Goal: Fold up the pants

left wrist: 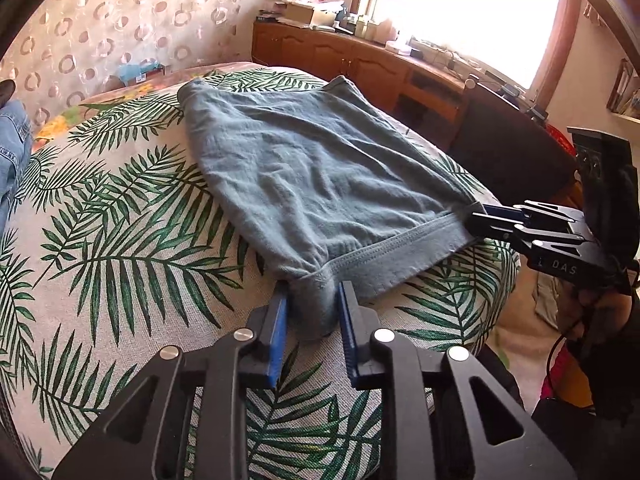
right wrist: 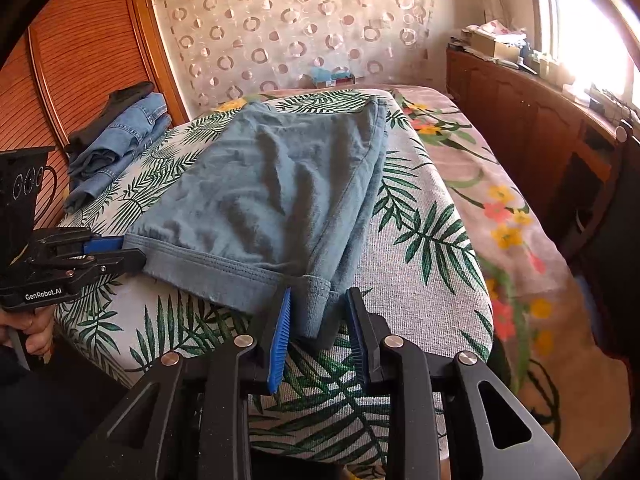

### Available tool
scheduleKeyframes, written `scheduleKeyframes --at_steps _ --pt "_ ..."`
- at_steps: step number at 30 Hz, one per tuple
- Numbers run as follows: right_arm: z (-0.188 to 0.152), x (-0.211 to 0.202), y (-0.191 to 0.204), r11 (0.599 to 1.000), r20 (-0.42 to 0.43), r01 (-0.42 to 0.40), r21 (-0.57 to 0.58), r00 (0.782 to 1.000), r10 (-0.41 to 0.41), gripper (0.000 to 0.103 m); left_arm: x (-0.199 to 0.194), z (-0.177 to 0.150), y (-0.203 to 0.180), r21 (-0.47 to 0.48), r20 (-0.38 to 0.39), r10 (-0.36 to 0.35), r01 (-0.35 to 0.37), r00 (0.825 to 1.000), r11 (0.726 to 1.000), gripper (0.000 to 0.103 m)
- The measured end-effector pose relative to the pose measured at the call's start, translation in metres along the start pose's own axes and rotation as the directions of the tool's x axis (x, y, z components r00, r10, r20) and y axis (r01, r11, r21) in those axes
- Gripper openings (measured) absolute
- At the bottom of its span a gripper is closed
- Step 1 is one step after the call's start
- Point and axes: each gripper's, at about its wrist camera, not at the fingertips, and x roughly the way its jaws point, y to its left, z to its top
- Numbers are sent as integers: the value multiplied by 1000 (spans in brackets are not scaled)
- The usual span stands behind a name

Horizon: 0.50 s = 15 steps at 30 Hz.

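Observation:
Grey-blue pants (left wrist: 312,168), folded lengthwise, lie on the palm-leaf bed cover (left wrist: 120,240); they also show in the right wrist view (right wrist: 272,184). My left gripper (left wrist: 314,308) stands open around the near left corner of the waistband; its blue pads are a little apart from the cloth. My right gripper (right wrist: 320,312) stands open around the other waistband corner. Each gripper also shows in the other's view: the right gripper (left wrist: 476,220) at the waistband's right end, the left gripper (right wrist: 128,252) at its left end.
Folded blue jeans (right wrist: 120,140) lie at the bed's far left. A wooden cabinet (left wrist: 360,60) with clutter runs under the bright window. A dark chair (left wrist: 508,152) stands to the right of the bed. A floral blanket (right wrist: 480,184) covers the bed's right side.

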Motion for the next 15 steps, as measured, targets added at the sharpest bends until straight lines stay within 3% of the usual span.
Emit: scheduleKeyframes --at_steps 7,15 --pt "1 -2 2 1000 7 -17 -14 1000 17 12 -7 1 -2 9 22 -16 16 1000 1000 15" --pt "1 -12 3 999 26 -49 -5 998 49 11 -26 3 -10 33 57 -24 22 998 999 14"
